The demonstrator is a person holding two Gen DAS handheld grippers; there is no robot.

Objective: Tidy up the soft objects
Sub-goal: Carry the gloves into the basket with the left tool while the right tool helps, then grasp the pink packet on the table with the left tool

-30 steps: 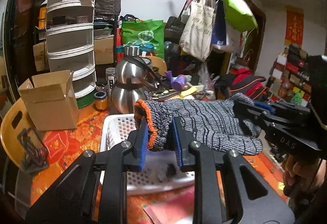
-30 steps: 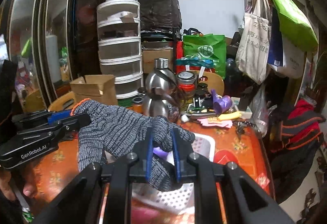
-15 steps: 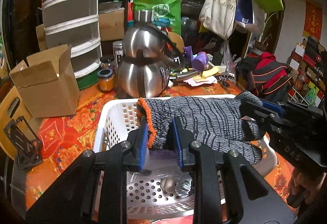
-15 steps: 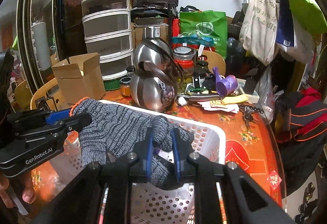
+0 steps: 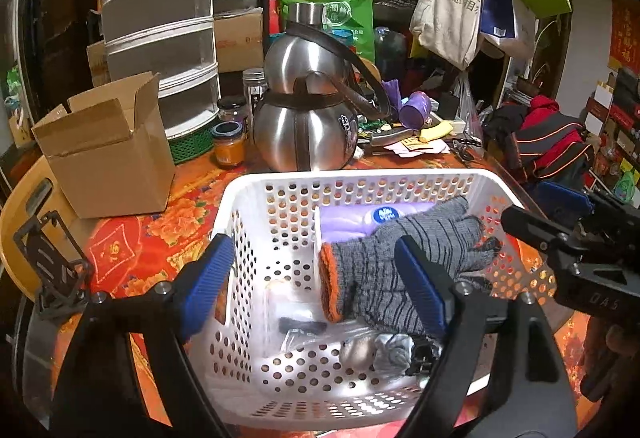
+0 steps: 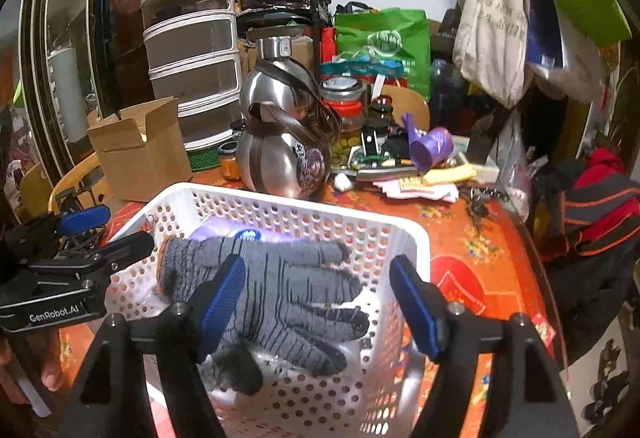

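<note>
Left gripper and right gripper: fingers spread wide, holding nothing. The grey glove lies inside the white basket, draped over a purple pack. Risk: withdrawing fingers may snag the knit and drag it out.

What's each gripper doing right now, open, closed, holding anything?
Left gripper: open, holding nothing, above the white basket.
Right gripper: open, holding nothing; the grey knit glove lies loose in the basket.
</note>
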